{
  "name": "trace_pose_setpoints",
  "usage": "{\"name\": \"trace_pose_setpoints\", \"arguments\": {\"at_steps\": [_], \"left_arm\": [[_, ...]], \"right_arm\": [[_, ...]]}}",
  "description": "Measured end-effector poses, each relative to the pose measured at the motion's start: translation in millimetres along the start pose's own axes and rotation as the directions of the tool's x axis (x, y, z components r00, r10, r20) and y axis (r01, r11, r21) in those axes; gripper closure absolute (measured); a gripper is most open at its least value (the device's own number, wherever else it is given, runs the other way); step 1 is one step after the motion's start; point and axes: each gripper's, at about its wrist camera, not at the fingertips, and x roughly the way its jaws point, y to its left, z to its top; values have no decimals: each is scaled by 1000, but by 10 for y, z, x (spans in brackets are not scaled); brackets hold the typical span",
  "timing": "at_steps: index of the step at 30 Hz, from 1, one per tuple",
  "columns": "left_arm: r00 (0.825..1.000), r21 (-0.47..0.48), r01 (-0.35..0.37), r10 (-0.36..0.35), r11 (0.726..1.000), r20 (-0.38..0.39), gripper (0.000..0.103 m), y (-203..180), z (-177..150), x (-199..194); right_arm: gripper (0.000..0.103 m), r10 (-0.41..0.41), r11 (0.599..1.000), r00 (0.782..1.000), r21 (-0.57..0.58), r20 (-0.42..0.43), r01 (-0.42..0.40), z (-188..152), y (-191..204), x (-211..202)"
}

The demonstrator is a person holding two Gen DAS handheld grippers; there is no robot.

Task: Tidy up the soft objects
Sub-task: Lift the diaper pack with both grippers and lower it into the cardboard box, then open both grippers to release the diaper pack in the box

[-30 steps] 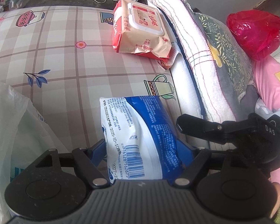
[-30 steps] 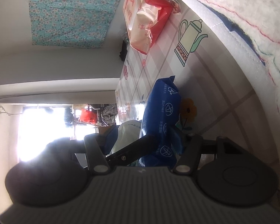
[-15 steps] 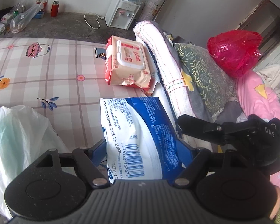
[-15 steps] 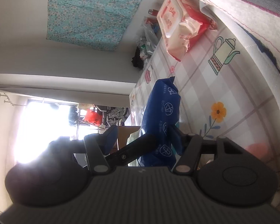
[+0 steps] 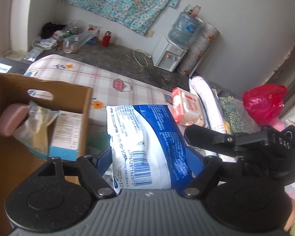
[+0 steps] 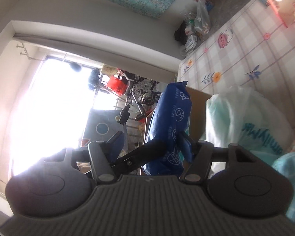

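Blue-white pack (image 5: 147, 147) clamped by both claws, left claw (image 5: 149, 157) across its width, right claw (image 6: 157, 147) on its edge, above bed near cardboard box (image 5: 39, 102). Soft, light, squashy; film slippery, grip mid-body.

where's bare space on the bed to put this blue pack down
Bare checked bedsheet lies between the brown cardboard box and the red-and-white wipes pack. The box already holds a pink pad and cartons; folded quilts crowd the right edge.
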Motion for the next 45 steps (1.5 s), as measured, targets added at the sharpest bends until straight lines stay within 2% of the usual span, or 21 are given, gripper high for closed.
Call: {"name": "trace_pose_setpoints", "arguments": {"at_steps": [7, 10, 12, 14, 17, 20, 24, 28, 29, 30, 32, 36, 39, 45], "left_arm": [[995, -116, -95, 97, 989, 5, 24, 903, -98, -314], [994, -136, -106, 100, 985, -48, 24, 1171, -158, -217], [989, -130, -108, 93, 986, -116, 24, 1310, -242, -60], [977, -118, -125, 101, 985, -189, 24, 1411, -356, 119], [953, -88, -163, 133, 983, -270, 29, 1555, -542, 363], [945, -82, -175, 143, 981, -295, 29, 1622, -608, 443], [932, -12, -194, 181, 981, -315, 29, 1594, -641, 449], [901, 54, -216, 221, 975, -374, 30, 1582, -714, 472], [890, 78, -222, 235, 972, -392, 37, 1575, -746, 507], [885, 94, -222, 240, 971, -399, 47, 1566, -769, 533], [893, 102, -221, 243, 970, -380, 48, 1534, -788, 549], [914, 135, -232, 264, 963, -308, 60, 1451, -735, 588], [924, 84, -234, 249, 968, -290, 62, 1469, -668, 669], [936, 10, -270, 265, 963, -233, 66, 1464, -584, 767]], "right_arm": [[42, 21, 1000, 984, -4, -179, -22, -347, 319, 1046], [42, -14, 1000, 973, -22, -230, 9, -488, 370, 1384], [42, -77, 995, 965, -76, -249, 59, -564, 410, 1508], [42, -153, 984, 958, -131, -242, 124, -608, 417, 1533], [42, -171, 981, 960, -129, -220, 145, -596, 322, 1423], [42, -177, 981, 966, -116, -187, 158, -522, 171, 1226], [42, -170, 983, 974, -99, -148, 156, -495, 82, 976], [42, -146, 986, 983, -102, -113, 135, -563, 53, 753], [42, -136, 987, 985, -103, -106, 125, -594, 47, 700], [42, -125, 988, 987, -100, -98, 115, -635, 37, 638], [42, -111, 990, 990, -96, -87, 102, -707, 6, 551], [42, -119, 990, 990, -85, -71, 113, -832, -79, 475], [42, -130, 990, 990, -64, -62, 126, -895, -182, 385], [42, -151, 988, 988, -23, -14, 150, -946, -357, 162]]}}
